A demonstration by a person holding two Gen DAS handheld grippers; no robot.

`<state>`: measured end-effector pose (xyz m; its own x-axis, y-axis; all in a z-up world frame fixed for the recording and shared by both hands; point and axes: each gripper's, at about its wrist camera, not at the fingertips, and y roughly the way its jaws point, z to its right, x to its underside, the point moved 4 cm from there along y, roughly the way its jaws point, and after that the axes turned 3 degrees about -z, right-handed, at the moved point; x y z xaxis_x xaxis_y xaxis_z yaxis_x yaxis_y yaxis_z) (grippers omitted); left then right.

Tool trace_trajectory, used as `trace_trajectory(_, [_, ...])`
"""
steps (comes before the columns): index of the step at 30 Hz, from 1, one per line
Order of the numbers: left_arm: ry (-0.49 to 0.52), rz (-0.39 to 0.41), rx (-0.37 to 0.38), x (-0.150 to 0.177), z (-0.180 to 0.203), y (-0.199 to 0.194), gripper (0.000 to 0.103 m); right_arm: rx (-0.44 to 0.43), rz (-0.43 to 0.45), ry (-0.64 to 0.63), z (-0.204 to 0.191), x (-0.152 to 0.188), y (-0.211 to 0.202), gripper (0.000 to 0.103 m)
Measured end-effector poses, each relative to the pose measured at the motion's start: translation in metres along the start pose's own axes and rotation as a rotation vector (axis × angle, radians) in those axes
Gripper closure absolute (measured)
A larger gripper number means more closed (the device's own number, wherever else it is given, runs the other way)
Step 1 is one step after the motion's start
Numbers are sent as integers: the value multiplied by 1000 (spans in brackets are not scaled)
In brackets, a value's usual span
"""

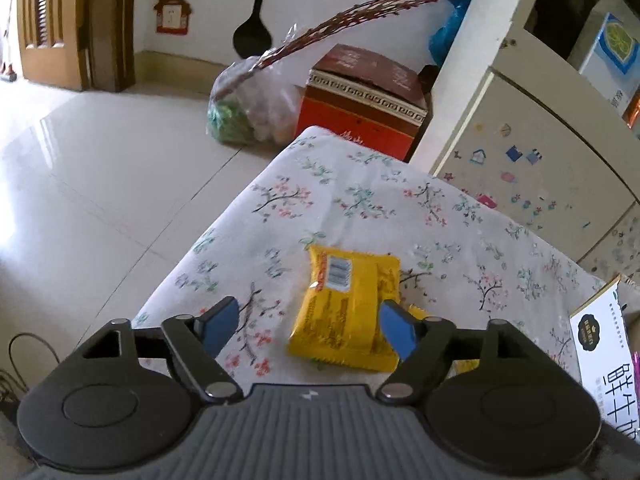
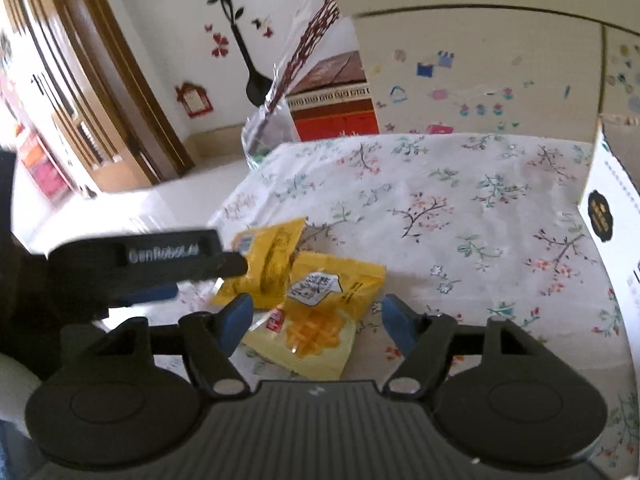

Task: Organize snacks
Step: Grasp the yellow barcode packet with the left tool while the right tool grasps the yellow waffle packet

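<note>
A yellow snack packet (image 1: 344,304) lies barcode side up on the floral tablecloth (image 1: 360,200), between the blue pads of my left gripper (image 1: 310,328). That gripper is open; its right pad sits at the packet's edge without pinching it. In the right wrist view a second yellow packet (image 2: 316,320) with a waffle picture lies face up between the spread pads of my right gripper (image 2: 316,324), which is open too. The first packet (image 2: 272,264) partly overlaps it at the back left. A black finger of the left gripper (image 2: 168,258) reaches in from the left beside it.
A white carton with black lettering (image 1: 600,344) (image 2: 612,208) stands at the table's right edge. Behind the table are a sticker-covered cabinet (image 1: 540,140), a red box (image 1: 360,112) and a plastic bag (image 1: 248,108) on the floor. The table's left edge drops to tiled floor (image 1: 100,180).
</note>
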<state>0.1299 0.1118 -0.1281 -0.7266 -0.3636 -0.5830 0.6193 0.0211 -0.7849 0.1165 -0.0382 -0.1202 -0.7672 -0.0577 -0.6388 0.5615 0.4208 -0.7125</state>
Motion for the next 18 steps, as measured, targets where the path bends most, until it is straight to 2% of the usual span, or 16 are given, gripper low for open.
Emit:
trace_trajectory(4, [-13, 10, 2, -4, 1, 8, 14, 21, 28, 1, 3, 4, 9, 31])
trace_trajectory(5, [-9, 8, -1, -3, 2, 10, 14, 36, 29, -10, 2, 4, 9, 32])
trace_trajectory(7, [16, 7, -12, -1, 4, 14, 14, 84, 18, -28, 3, 3, 7, 43])
trace_trajectory(10, [83, 17, -49, 2, 13, 20, 9, 139, 16, 12, 15, 4, 1, 46])
trace_trajectory(14, [130, 29, -72, 4, 23, 26, 7, 211, 25, 62, 34, 4, -6, 46])
trace_trajectory(18, [181, 28, -121, 8, 34, 35, 0, 201, 40, 89, 44, 4, -8, 44])
